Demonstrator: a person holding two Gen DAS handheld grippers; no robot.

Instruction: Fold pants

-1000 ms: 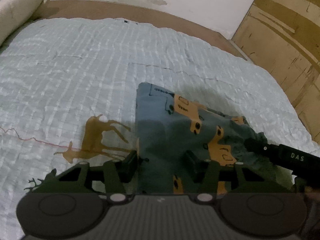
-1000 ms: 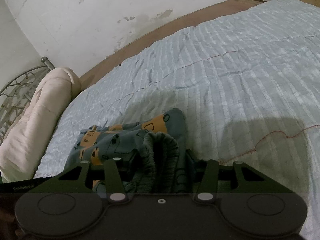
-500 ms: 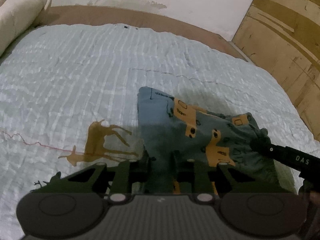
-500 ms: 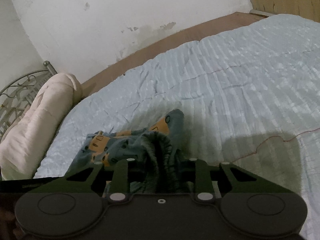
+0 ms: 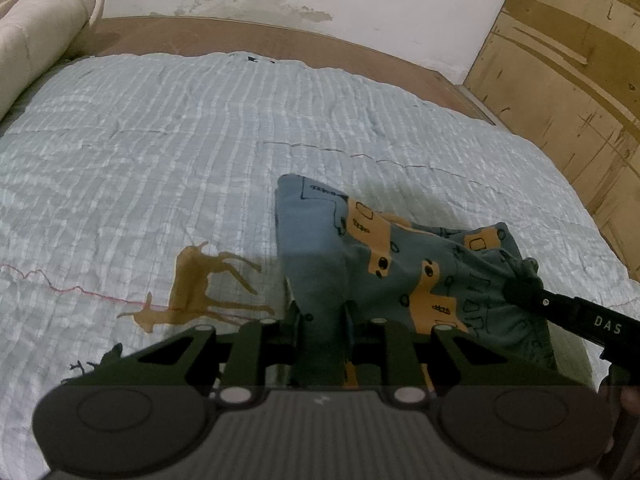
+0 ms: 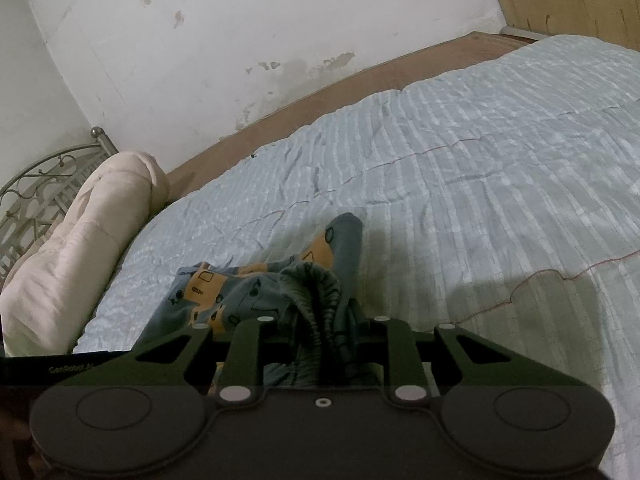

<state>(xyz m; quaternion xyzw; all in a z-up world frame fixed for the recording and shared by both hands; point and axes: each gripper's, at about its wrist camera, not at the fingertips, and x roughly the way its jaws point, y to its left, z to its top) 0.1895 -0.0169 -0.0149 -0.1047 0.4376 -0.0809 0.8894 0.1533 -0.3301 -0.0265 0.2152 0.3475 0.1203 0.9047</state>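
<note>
Small blue-grey pants (image 5: 384, 256) with orange vehicle prints hang a little above the pale blue bedspread (image 5: 160, 168). My left gripper (image 5: 322, 316) is shut on the pants' near edge. My right gripper (image 6: 322, 316) is shut on the ribbed waistband (image 6: 320, 284); it also shows in the left wrist view (image 5: 528, 292) at the pants' right corner. The far end of the pants (image 6: 344, 228) rests on the bed. Both fingertips are hidden by cloth.
A rolled cream blanket (image 6: 80, 240) lies at the bed's left end by a metal headboard (image 6: 36, 184). A brown deer print (image 5: 200, 284) marks the bedspread. A wooden panel (image 5: 568, 80) stands at the right, a white wall behind.
Both grippers have closed on the pants and lifted them; the views have tilted up. The cloth has gathered and risen off the bedspread.
</note>
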